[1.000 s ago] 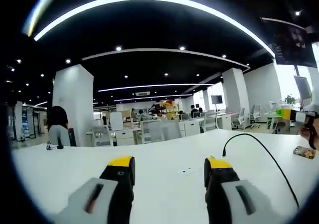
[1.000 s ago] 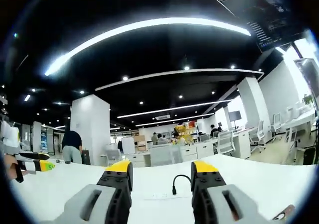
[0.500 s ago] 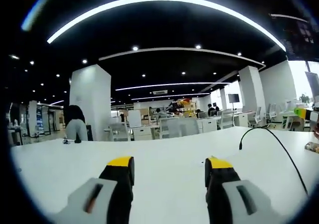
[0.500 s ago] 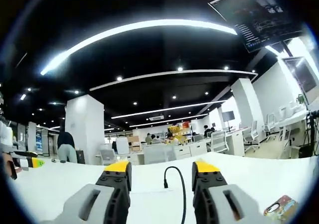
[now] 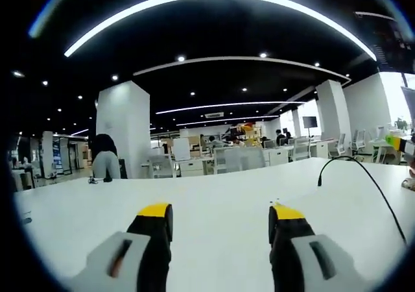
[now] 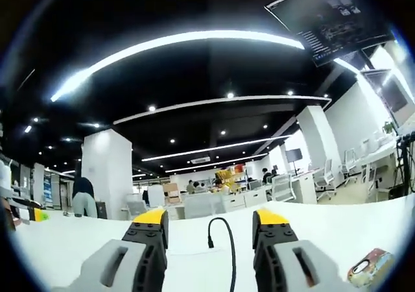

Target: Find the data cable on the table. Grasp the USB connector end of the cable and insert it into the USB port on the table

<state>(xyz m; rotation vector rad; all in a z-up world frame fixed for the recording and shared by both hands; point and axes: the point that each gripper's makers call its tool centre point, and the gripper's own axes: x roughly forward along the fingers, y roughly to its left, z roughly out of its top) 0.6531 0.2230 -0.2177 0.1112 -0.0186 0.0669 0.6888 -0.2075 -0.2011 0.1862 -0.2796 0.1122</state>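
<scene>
A black data cable (image 6: 228,240) rises from the white table (image 6: 324,233) in an arch. Its connector end (image 6: 210,243) hangs down just beyond my right gripper (image 6: 209,222), in line with the gap between the jaws. That gripper is open and holds nothing. In the left gripper view the same cable (image 5: 363,178) arches at the right, its end (image 5: 320,181) pointing down at the table (image 5: 214,194). My left gripper (image 5: 220,215) is open over bare tabletop, well left of the cable.
A small colourful flat object (image 6: 367,267) lies on the table at the lower right. The other gripper with a hand (image 6: 19,211) shows at the left edge. A person (image 5: 104,163) stands beyond the table by a white pillar (image 5: 123,133). Desks and chairs fill the background.
Both views have shifted with the hands. In the right gripper view the cable end now sits closer and between the jaws. Both grippers stay open.
</scene>
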